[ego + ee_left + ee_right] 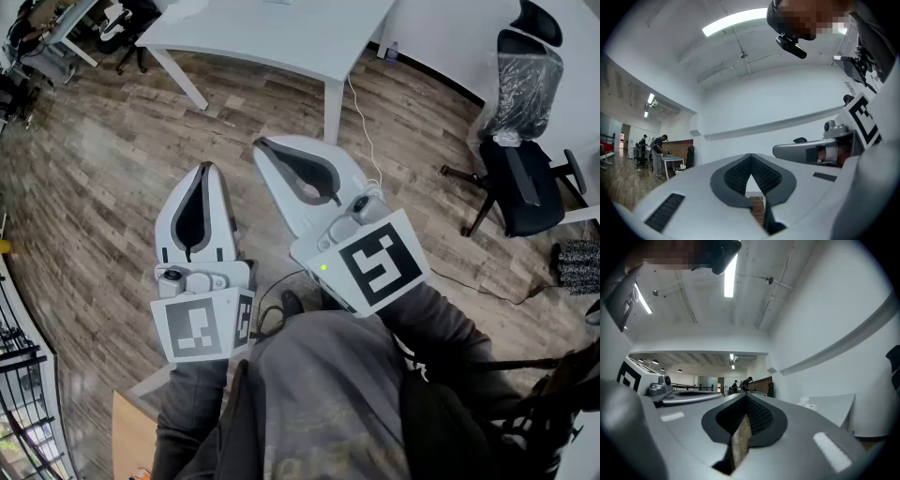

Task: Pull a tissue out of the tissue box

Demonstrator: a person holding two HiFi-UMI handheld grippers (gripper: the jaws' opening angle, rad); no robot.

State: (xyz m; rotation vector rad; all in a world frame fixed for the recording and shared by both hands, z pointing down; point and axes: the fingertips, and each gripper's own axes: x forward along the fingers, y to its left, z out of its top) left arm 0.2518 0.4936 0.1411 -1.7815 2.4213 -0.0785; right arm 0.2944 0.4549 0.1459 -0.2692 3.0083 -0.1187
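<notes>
Nothing of the job is done yet, as I judge it. I hold my left gripper (206, 171) and my right gripper (261, 146) out in front of me above the wooden floor (103, 178). Each has its fingers closed tip to tip on nothing, and only floor shows through the gap behind the tips. The tissue box is in none of my views, nor is any tissue, so I cannot say how it looks. The stretch of white counter (281, 37) ahead that I can see carries no box. Everything is left: find the box, reach it, pinch a tissue and pull.
</notes>
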